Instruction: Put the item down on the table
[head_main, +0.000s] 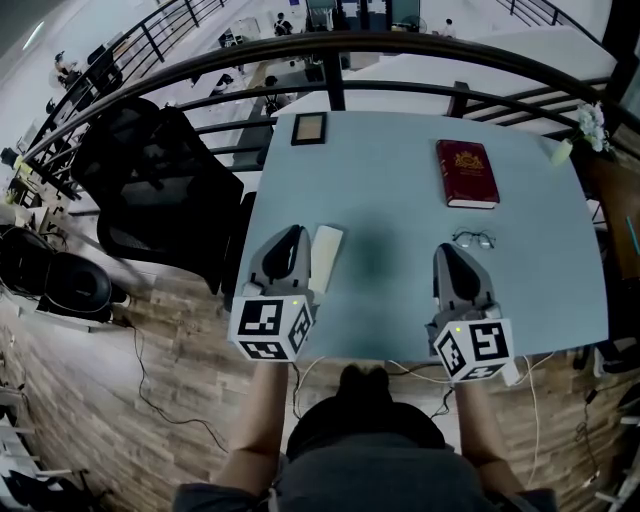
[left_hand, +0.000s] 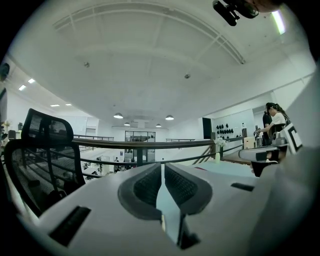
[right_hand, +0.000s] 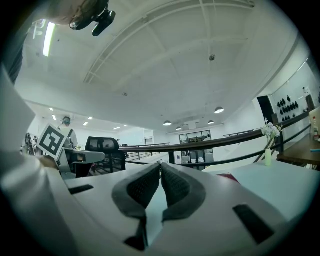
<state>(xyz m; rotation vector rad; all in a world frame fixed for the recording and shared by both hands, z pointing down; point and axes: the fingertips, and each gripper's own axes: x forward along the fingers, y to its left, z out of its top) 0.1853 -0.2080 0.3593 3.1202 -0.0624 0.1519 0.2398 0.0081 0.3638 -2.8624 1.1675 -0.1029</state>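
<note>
1. The pale blue bench (head_main: 400, 190) stands by a dark curved railing (head_main: 400, 45), high over a big bright hall.
2. The white flat item (head_main: 325, 257) lies on the bench, just beside the left gripper (head_main: 295, 232).
3. The fingers of the left gripper and the right gripper (head_main: 445, 250) are clenched on nothing.
4. A red book (head_main: 467, 173), glasses (head_main: 473, 239) and a small frame (head_main: 309, 128) lie farther off.
5. A black chair (head_main: 150, 180) stands on the wood floor (head_main: 130, 400).

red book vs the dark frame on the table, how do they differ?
Colour: the red book carries a gold crest; the frame is dark with a dull centre.
Size: the book is clearly larger than the frame.
Place: the frame sits by the far left edge, the book right of centre.
Both are rectangular and lie flat on the table.
</note>
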